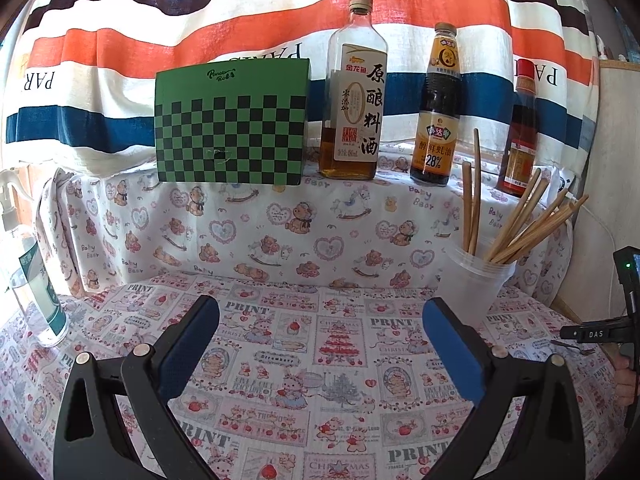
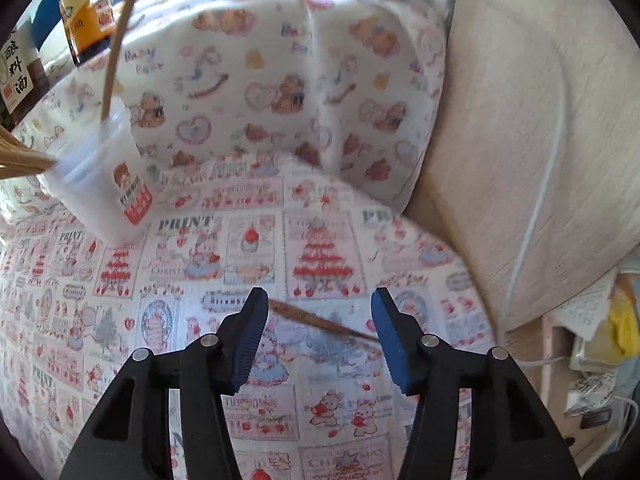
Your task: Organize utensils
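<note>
Most chopsticks [image 1: 520, 224] already in cup [image 1: 472, 280], one stick [image 2: 320, 322] left on cloth near cup, between R gripper [image 2: 318, 308] half-open empty jaws; L gripper [image 1: 320, 320] wide open, empty.

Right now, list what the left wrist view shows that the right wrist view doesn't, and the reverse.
Only the left wrist view: the green checkered box, the clear bottle at the left edge, and the open left gripper with nothing between its pads.

Only the right wrist view: the open right gripper, a brown stick-like utensil lying on the cloth between its pads, and clutter beyond the table edge.

Both: the plastic cup holding chopsticks, sauce bottles, and the printed tablecloth.
</note>
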